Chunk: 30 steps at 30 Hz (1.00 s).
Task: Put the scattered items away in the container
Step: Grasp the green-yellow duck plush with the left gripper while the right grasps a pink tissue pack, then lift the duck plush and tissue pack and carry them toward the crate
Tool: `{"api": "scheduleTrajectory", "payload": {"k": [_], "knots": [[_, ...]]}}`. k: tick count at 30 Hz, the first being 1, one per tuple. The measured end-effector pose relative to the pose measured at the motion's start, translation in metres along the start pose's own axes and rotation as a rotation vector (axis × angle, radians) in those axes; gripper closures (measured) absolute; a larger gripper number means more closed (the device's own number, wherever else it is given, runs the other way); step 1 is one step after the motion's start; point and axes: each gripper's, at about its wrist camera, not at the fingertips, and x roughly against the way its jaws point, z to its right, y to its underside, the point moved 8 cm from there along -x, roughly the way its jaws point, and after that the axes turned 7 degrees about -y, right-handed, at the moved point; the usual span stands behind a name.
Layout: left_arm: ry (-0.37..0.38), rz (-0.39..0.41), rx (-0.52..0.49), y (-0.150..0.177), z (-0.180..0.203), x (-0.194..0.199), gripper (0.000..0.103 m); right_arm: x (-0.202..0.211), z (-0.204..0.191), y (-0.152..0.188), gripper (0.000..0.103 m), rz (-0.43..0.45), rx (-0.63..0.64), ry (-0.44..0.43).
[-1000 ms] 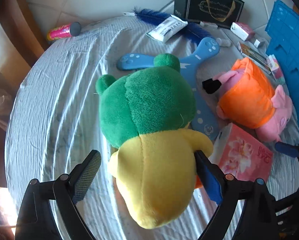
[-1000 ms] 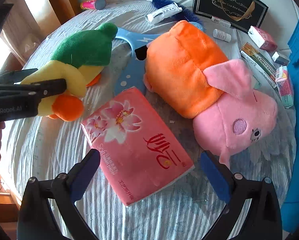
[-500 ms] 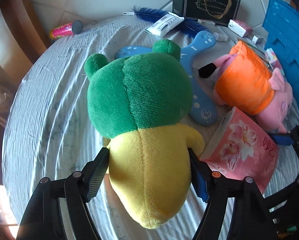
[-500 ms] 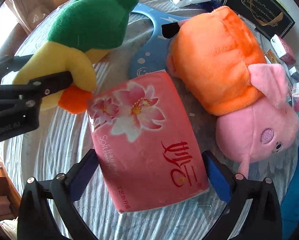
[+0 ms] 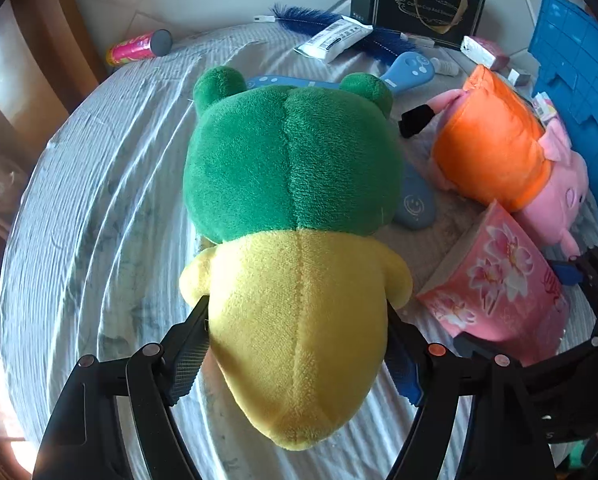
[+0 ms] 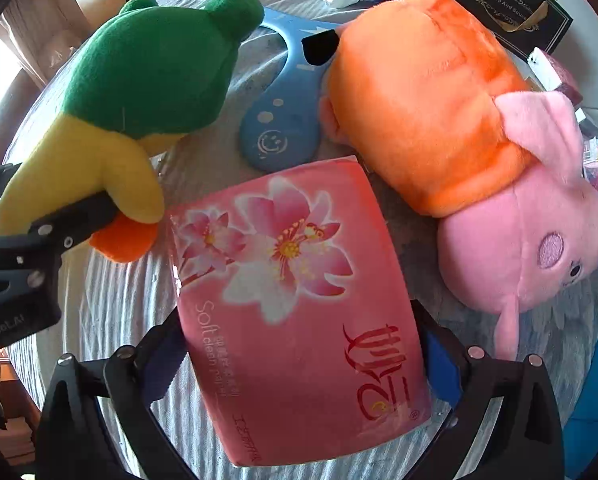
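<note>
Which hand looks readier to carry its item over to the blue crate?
Probably right: its tongs already pinch the pink tissue pack, with the blue crate on its side. The left tongs hold the green-and-yellow plush, farther off.

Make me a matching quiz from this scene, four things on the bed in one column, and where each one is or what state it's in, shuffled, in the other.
Things:
1. frog plush
2. tissue pack
3. pig plush
4. pink tube

Places or states:
A. lying free, touched by no gripper
B. between the right hand-held gripper's fingers
C. at the far edge of the bed
D. squeezed by the left hand-held gripper

Pairs: 1-D, 2-B, 3-A, 4-C
</note>
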Motion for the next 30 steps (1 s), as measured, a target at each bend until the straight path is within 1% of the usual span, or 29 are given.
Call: {"api": "scheduleTrajectory", "payload": {"k": [1, 4, 6, 9, 13, 15, 16, 17, 19, 24, 30], "knots": [[-0.004, 0.007, 0.000, -0.001, 0.002, 0.001, 0.032, 0.002, 0.000, 0.002, 0.003, 0.004, -0.009, 0.002], [-0.019, 0.035, 0.001, -0.001, 0.003, 0.008, 0.038, 0.012, 0.002, 0.007, 0.004, 0.021, -0.042, -0.003], [-0.022, 0.054, 0.003, -0.002, 0.001, 0.015, 0.040, 0.021, 0.003, 0.009, 0.004, 0.039, -0.055, -0.004], [-0.040, 0.090, 0.004, -0.007, -0.004, 0.029, 0.042, 0.041, 0.002, 0.009, 0.004, 0.083, -0.065, -0.006], [-0.067, 0.176, 0.020, -0.020, -0.014, 0.057, 0.043, 0.069, -0.005, 0.007, 0.004, 0.144, -0.059, 0.000], [-0.085, 0.218, 0.018, -0.026, -0.018, 0.071, 0.043, 0.084, -0.002, 0.009, 0.004, 0.182, -0.057, -0.001], [-0.090, 0.237, 0.018, -0.029, -0.019, 0.078, 0.043, 0.089, -0.007, 0.007, 0.004, 0.202, -0.058, -0.001], [-0.091, 0.254, 0.017, -0.032, -0.020, 0.085, 0.043, 0.092, -0.005, -0.003, 0.004, 0.222, -0.059, -0.001], [-0.090, 0.281, 0.018, -0.037, -0.021, 0.097, 0.043, 0.100, 0.011, -0.015, 0.004, 0.267, -0.061, 0.007], [-0.073, 0.346, 0.013, -0.046, -0.022, 0.129, 0.043, 0.139, 0.027, -0.030, 0.004, 0.369, -0.081, 0.053], [-0.010, 0.439, -0.014, -0.056, -0.006, 0.174, 0.043, 0.199, 0.040, -0.034, 0.004, 0.494, -0.130, 0.122]]}}
